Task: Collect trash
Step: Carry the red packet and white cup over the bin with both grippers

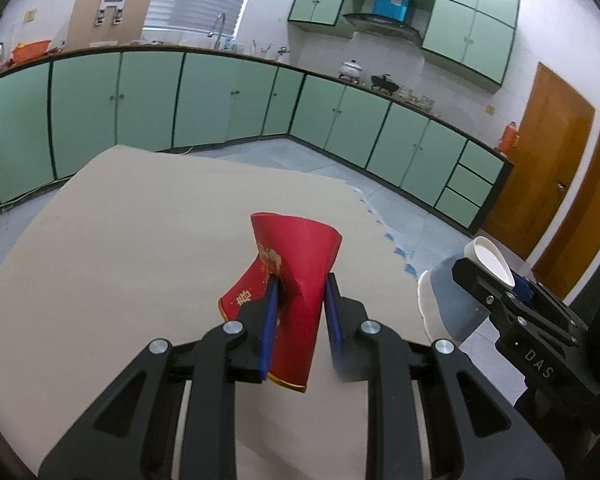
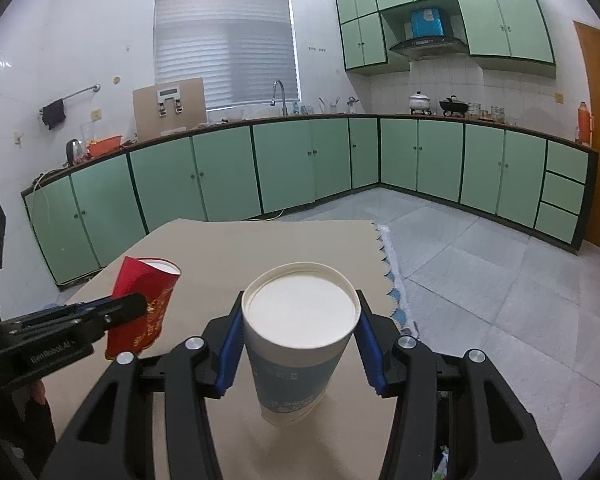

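Note:
My left gripper (image 1: 300,284) is shut on a red paper cup (image 1: 296,264) with gold print, crushing its side and holding it upside down above the beige table (image 1: 120,248). The red cup also shows in the right wrist view (image 2: 142,304), held by the left gripper (image 2: 140,306). My right gripper (image 2: 300,308) is shut on a white and blue paper cup (image 2: 298,340), held upside down above the table (image 2: 220,252). This cup also shows at the right of the left wrist view (image 1: 456,300), in the right gripper (image 1: 476,268).
Green kitchen cabinets (image 2: 284,164) line the far walls beyond a grey tiled floor (image 2: 480,264). The table's scalloped right edge (image 2: 392,280) runs beside my right gripper. A dark bin with trash (image 2: 444,456) sits low on the right. Wooden doors (image 1: 540,168) stand at the right.

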`<state>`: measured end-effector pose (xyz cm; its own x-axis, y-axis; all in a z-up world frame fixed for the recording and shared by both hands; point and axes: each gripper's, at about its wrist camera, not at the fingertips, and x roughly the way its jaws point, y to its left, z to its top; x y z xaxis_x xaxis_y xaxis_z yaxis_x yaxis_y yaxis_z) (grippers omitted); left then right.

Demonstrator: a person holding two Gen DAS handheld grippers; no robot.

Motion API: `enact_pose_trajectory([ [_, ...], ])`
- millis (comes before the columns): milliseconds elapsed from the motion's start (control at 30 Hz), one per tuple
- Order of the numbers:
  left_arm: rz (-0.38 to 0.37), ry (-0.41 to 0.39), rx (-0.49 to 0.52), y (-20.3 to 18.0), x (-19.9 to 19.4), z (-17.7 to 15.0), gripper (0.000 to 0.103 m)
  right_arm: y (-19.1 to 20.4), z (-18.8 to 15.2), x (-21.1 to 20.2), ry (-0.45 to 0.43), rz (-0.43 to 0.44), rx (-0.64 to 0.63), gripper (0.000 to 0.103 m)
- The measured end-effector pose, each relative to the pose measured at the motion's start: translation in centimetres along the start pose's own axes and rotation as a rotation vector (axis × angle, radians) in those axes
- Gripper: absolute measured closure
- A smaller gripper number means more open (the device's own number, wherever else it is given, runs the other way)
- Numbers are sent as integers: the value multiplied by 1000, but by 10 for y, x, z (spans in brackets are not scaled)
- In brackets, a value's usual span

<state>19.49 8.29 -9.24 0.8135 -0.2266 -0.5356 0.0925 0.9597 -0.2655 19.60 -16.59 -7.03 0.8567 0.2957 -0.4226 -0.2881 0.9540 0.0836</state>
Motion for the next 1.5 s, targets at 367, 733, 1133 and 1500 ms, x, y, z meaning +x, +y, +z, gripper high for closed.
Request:
enact_pose_trajectory([
  [367, -79, -3, 87, -55, -1, -4, 82, -22, 7, -39, -30, -56, 10, 53],
  [733, -187, 11, 159, -120, 5, -18, 82, -68, 2, -73, -30, -157, 35, 53],
  [1133, -315, 43, 245, -200, 23, -48, 82, -128, -14, -111, -35, -281, 88, 53],
  [1500, -407, 88, 280, -256, 53, -80, 82, -182, -46, -121, 1, -365, 153, 53],
])
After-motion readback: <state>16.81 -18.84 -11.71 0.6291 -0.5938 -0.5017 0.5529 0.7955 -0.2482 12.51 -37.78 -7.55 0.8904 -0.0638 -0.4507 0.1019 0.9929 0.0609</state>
